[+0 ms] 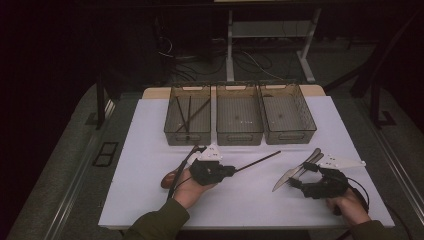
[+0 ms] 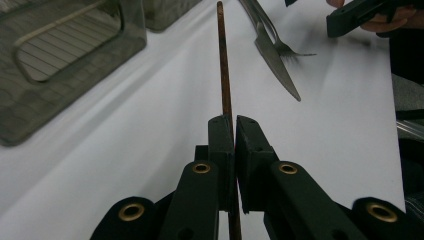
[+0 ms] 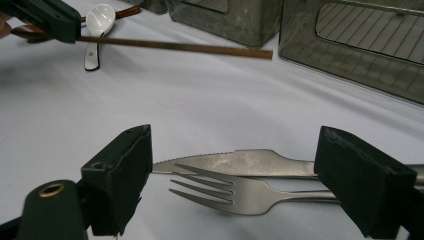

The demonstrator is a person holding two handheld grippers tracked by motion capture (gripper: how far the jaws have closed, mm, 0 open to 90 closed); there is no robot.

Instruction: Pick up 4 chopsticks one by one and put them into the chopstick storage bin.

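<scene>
In the high view the left gripper (image 1: pixel 234 170) sits near the middle of the white surface (image 1: pixel 150 150), and its fingers are closed on a thin dark brown chopstick (image 1: pixel 260 161) that points to the far right, above the surface. The left gripper view shows this grip more closely: the two black fingers (image 2: pixel 221 135) press together on the chopstick (image 2: pixel 223 65), which runs straight away from the camera. The right gripper (image 1: pixel 296 181) is at the near right of the surface, and its fingers stand wide apart with nothing between the pads. In the right gripper view a steel knife with a toothed edge (image 3: pixel 240 162) and a steel fork (image 3: pixel 225 192) lie on the surface just beyond the open fingers, the fork partly over the knife. This view shows also a white spoon with a brown handle (image 3: pixel 97 22) at the far left, behind the chopstick (image 3: pixel 175 46). The high view alone lets one see the three grey wire-mesh baskets (image 1: pixel 237 137) in a row at the far side; the left basket (image 1: pixel 172 135) holds a few dark sticks (image 1: pixel 187 112).
</scene>
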